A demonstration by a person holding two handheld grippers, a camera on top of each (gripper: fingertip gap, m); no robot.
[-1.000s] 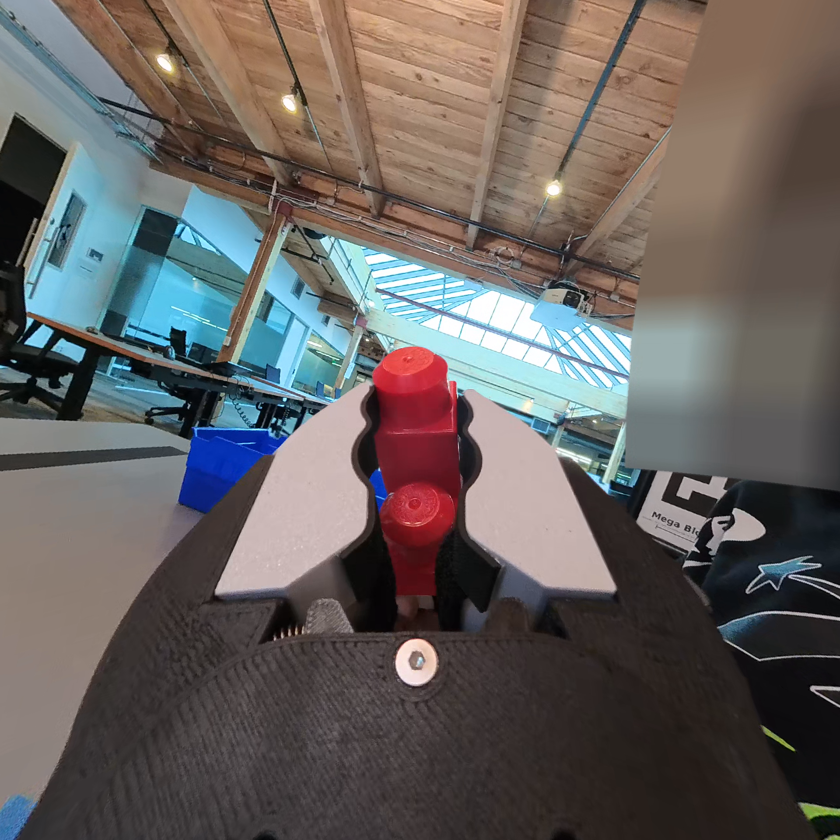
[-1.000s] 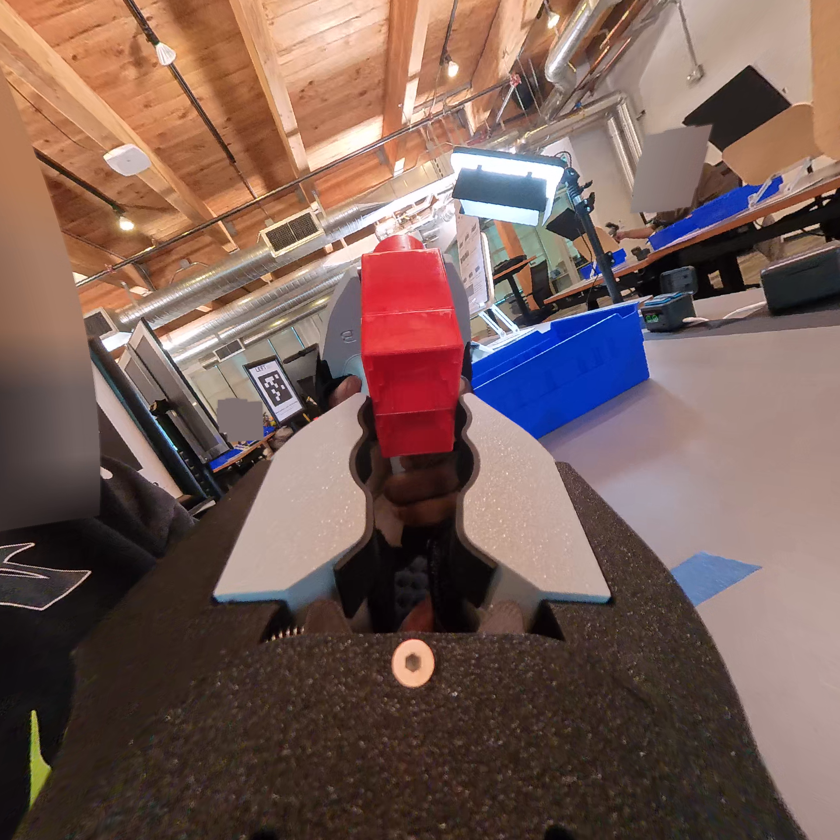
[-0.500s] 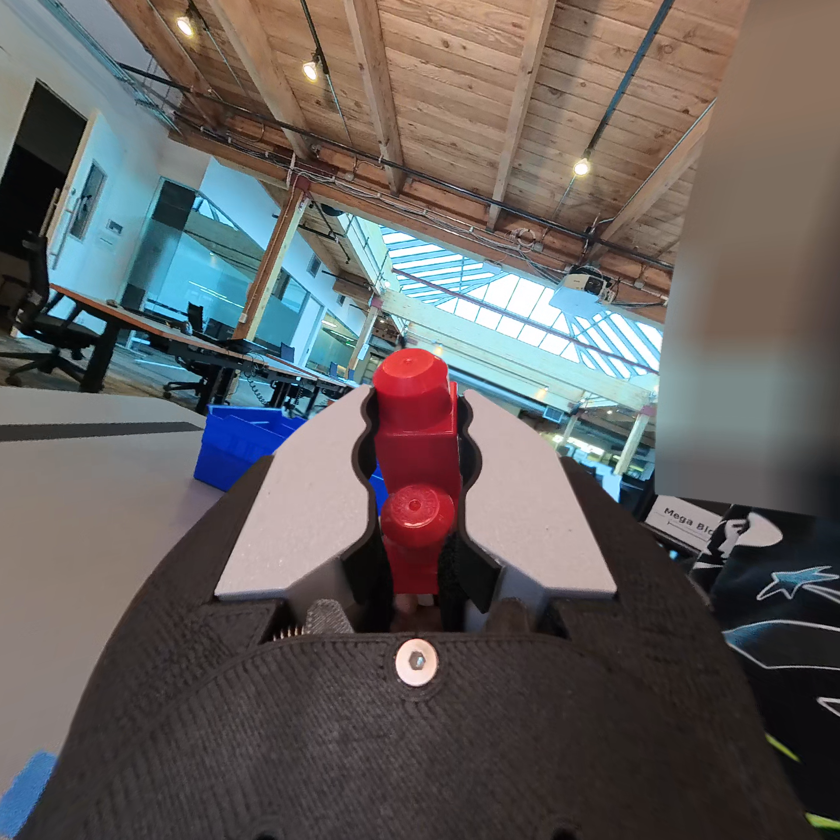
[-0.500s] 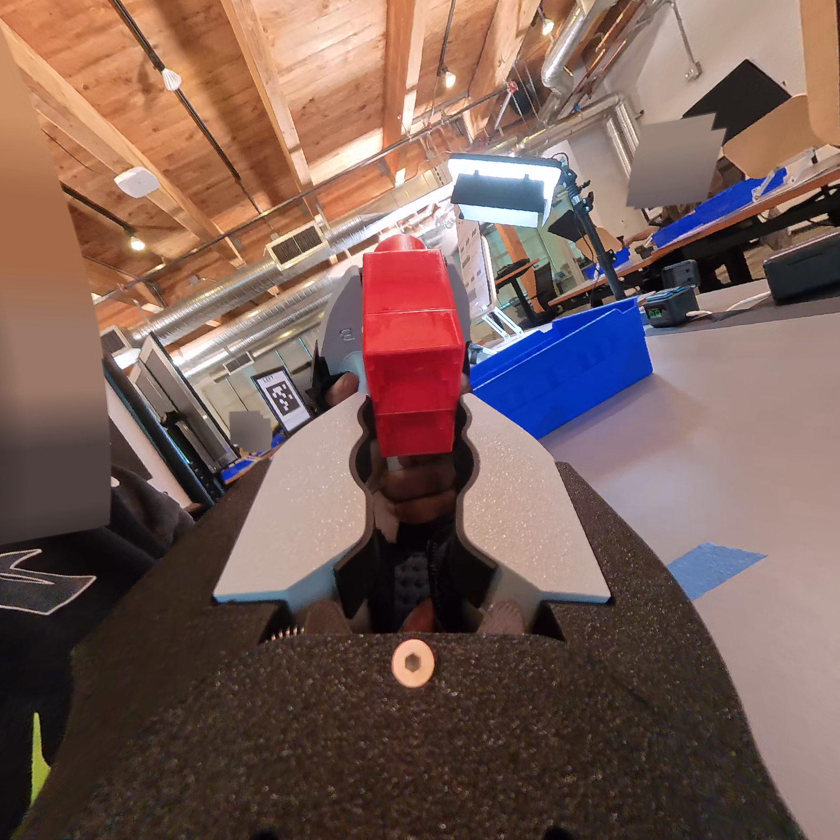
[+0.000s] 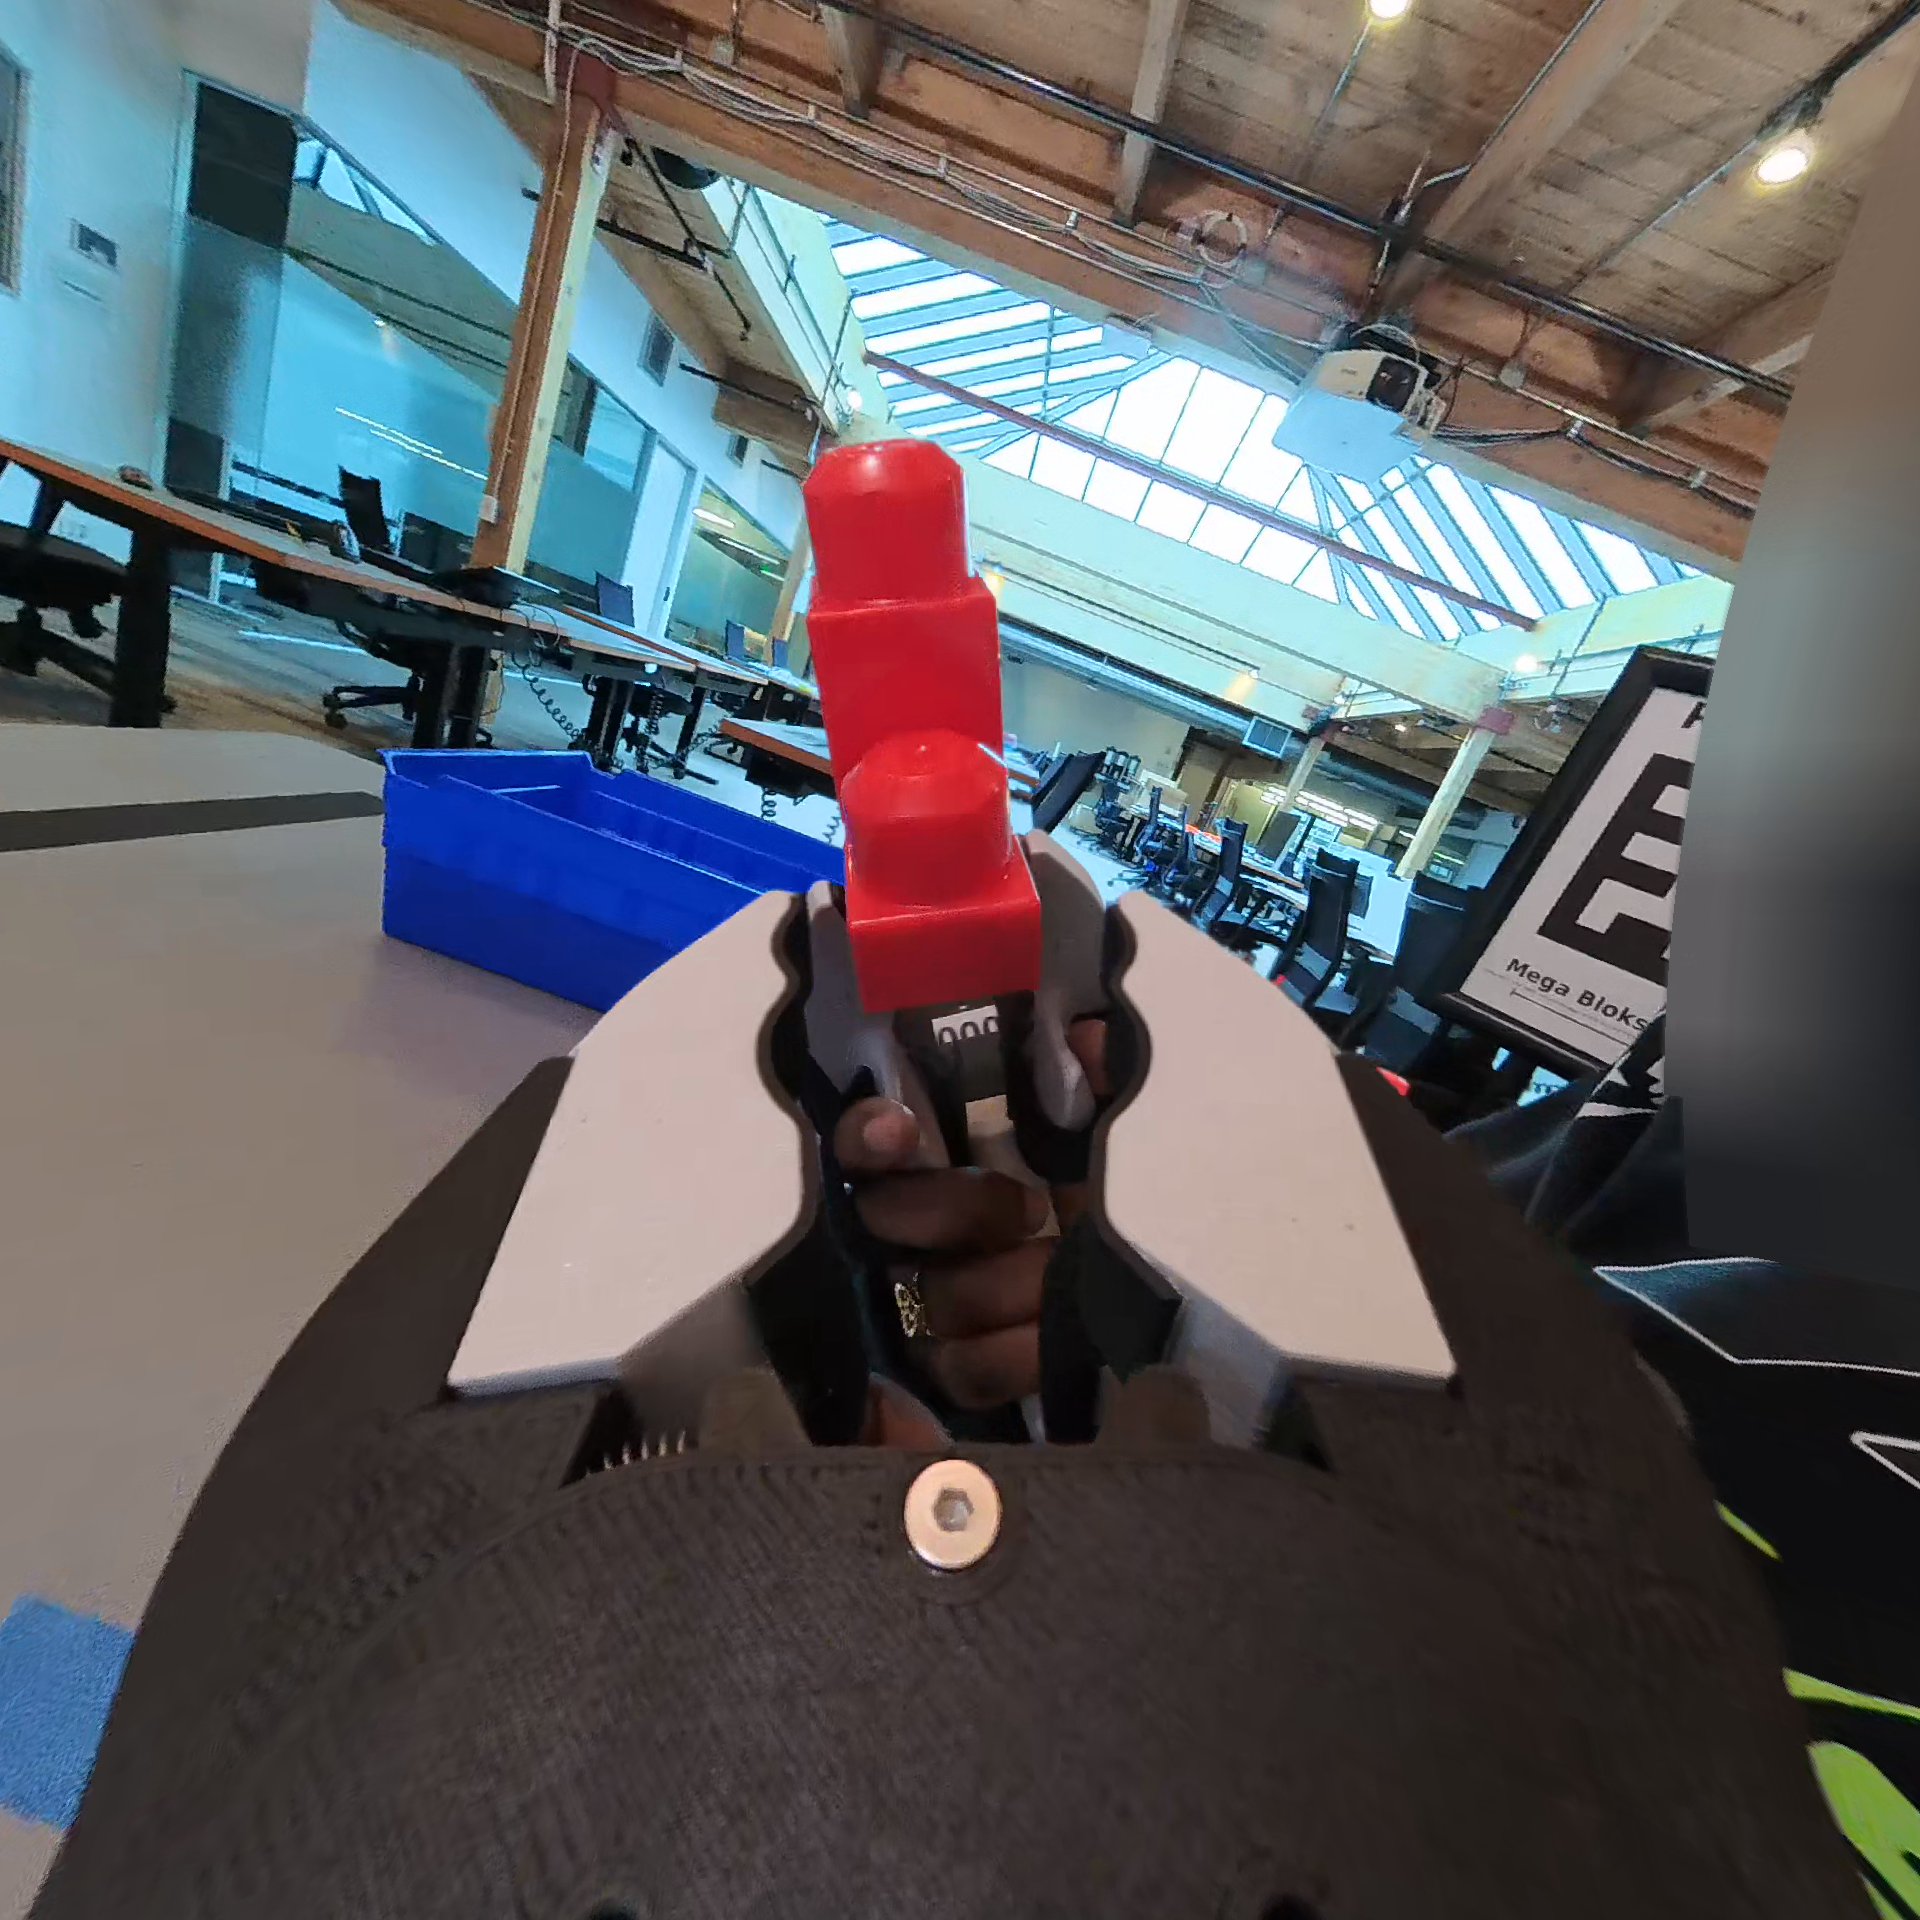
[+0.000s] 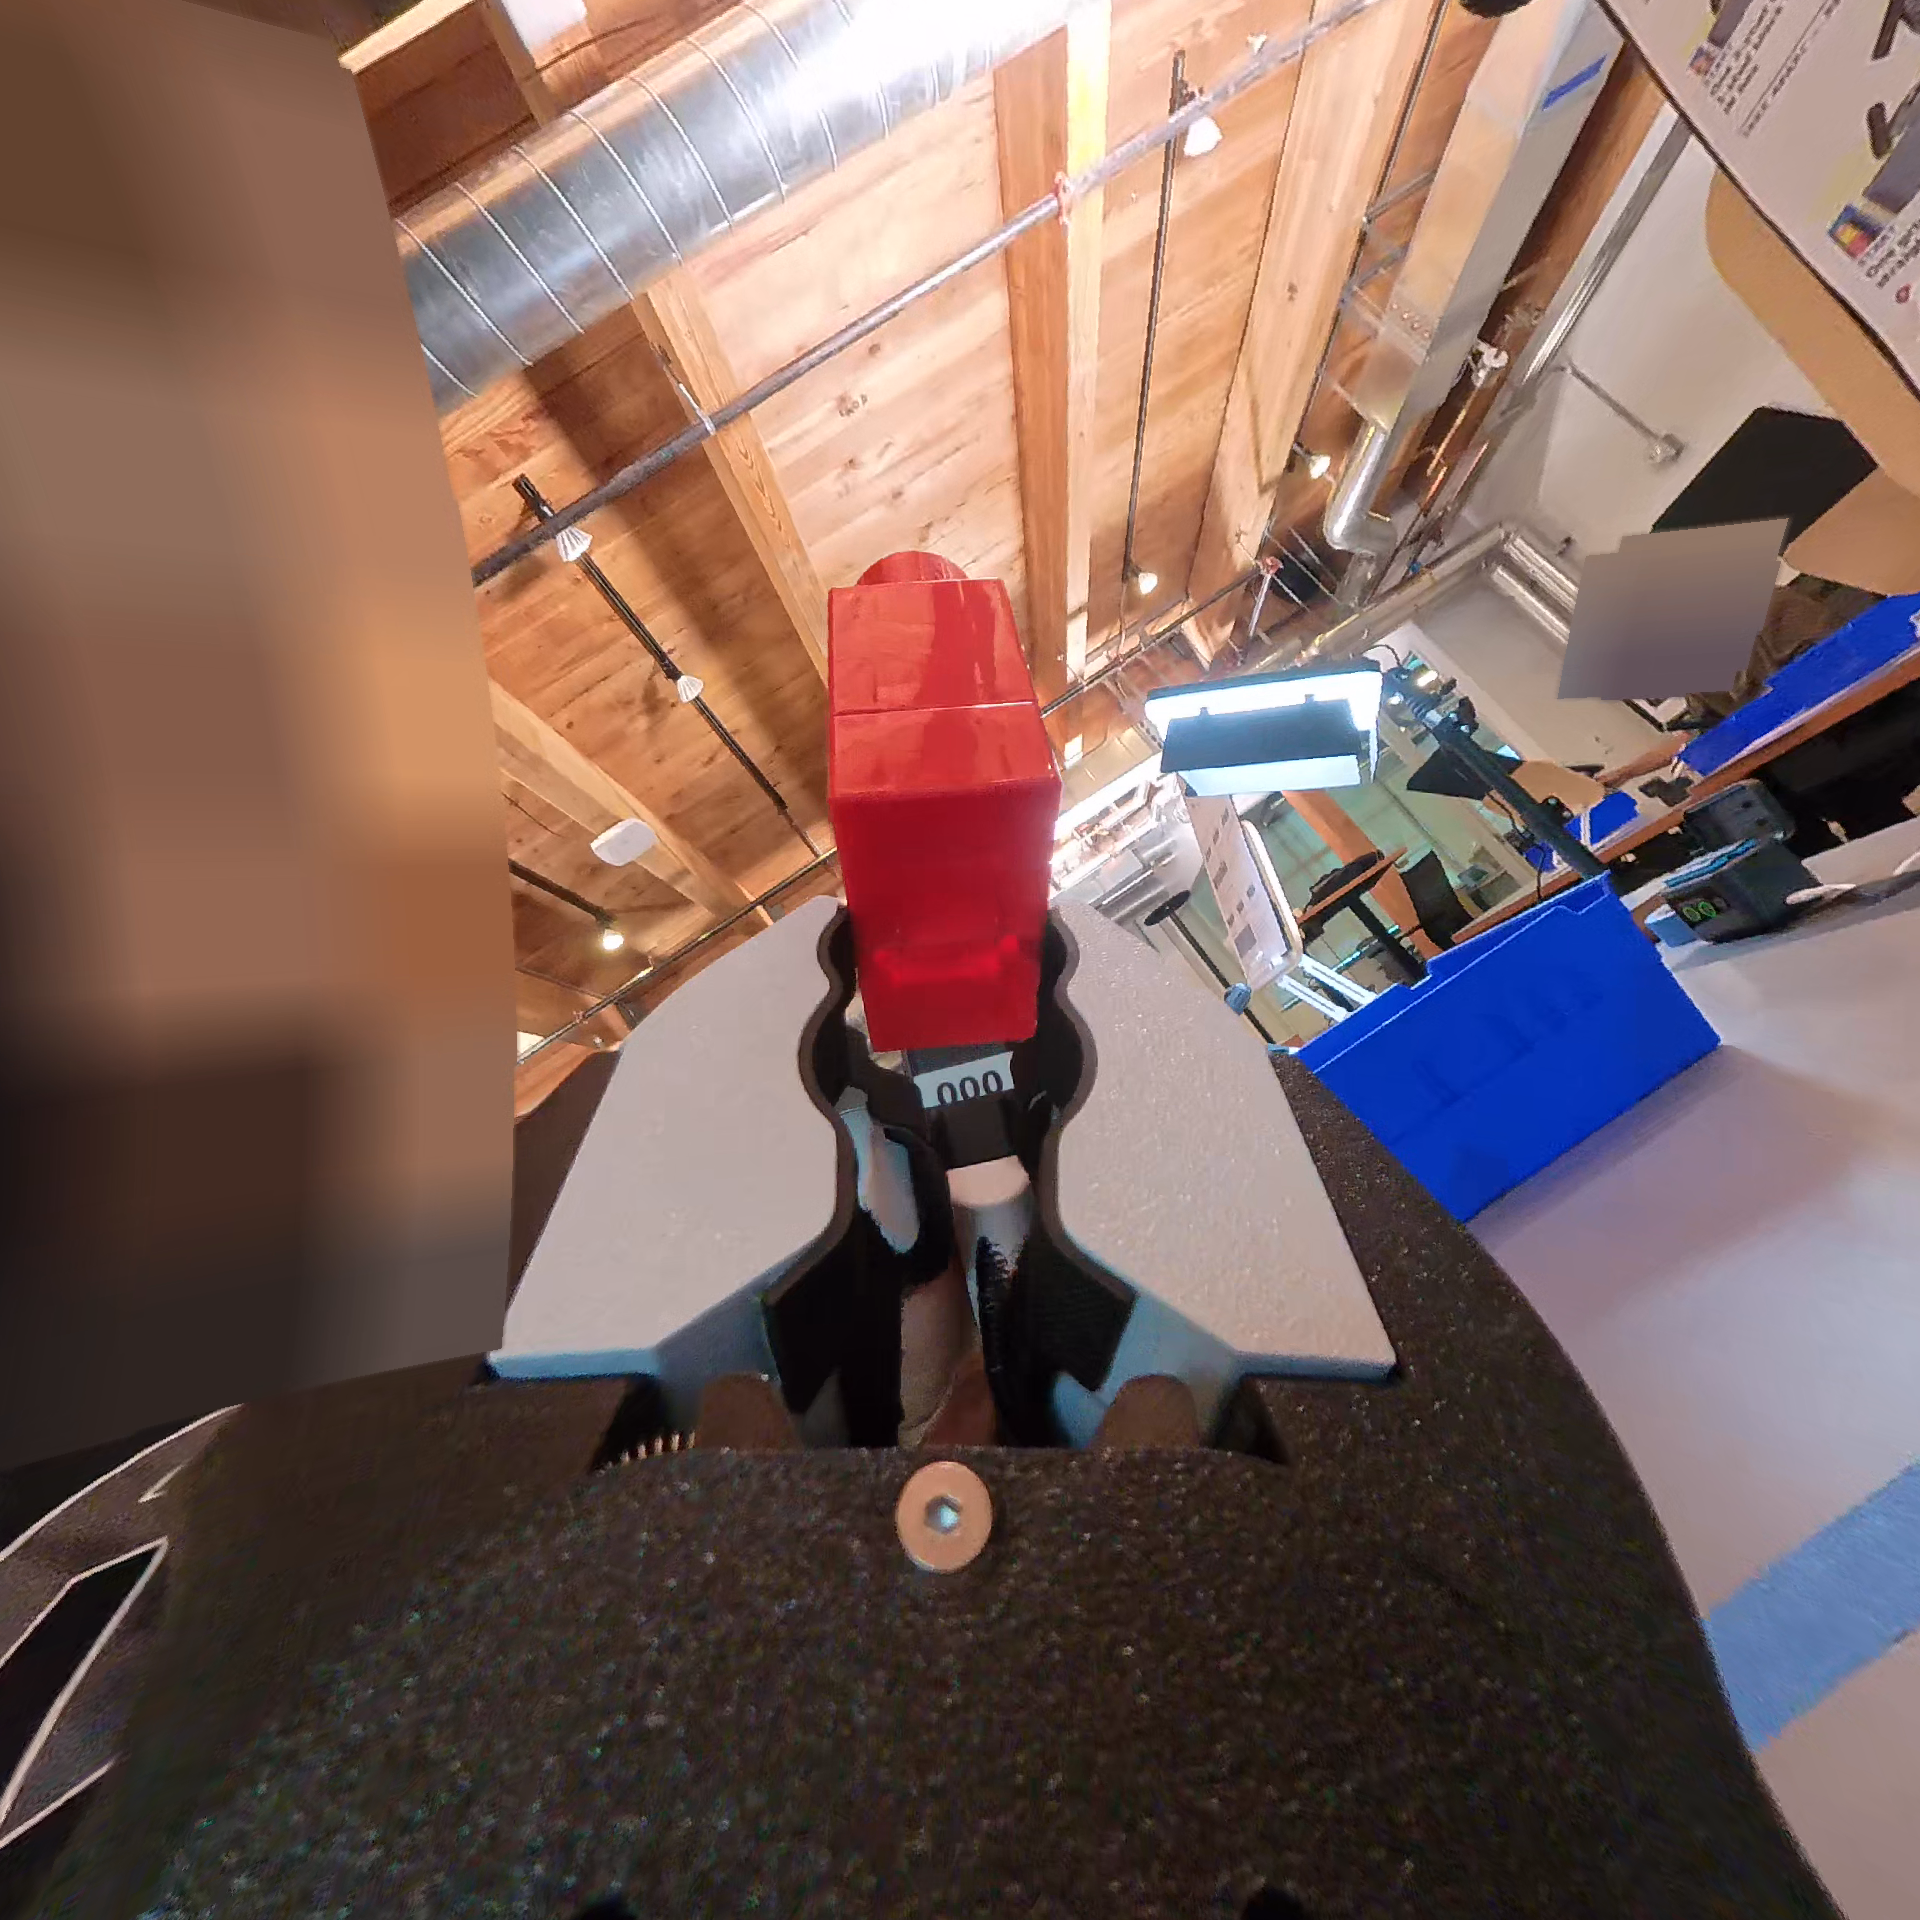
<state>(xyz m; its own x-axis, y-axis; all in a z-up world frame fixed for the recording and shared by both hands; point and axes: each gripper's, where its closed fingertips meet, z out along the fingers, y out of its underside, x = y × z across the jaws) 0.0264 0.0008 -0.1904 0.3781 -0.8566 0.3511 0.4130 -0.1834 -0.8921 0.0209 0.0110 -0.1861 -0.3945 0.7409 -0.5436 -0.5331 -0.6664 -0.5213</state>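
Note:
Two red blocks joined in a stepped stack (image 5: 914, 665) stand in the air between the two grippers, which face each other. My left gripper (image 5: 956, 904) is open, with a gap between each of its pads and the stack, which stands just beyond its tips. The right gripper's grey fingers (image 5: 1071, 925) clamp the stack's lower block from the far side, with a hand behind them. In the right wrist view my right gripper (image 6: 951, 914) is shut on the red stack (image 6: 935, 810), both pads against its lower block.
A blue bin (image 5: 561, 883) sits on the grey table (image 5: 208, 1039) and also shows in the right wrist view (image 6: 1507, 1060). Blue tape (image 6: 1818, 1621) marks the table. A sign board (image 5: 1590, 862) and a person's dark clothing (image 5: 1766, 1403) are at the right.
My left gripper opened, let go of the red stack and drew back a little. My right gripper kept its hold on the stack and tilted up toward the ceiling.

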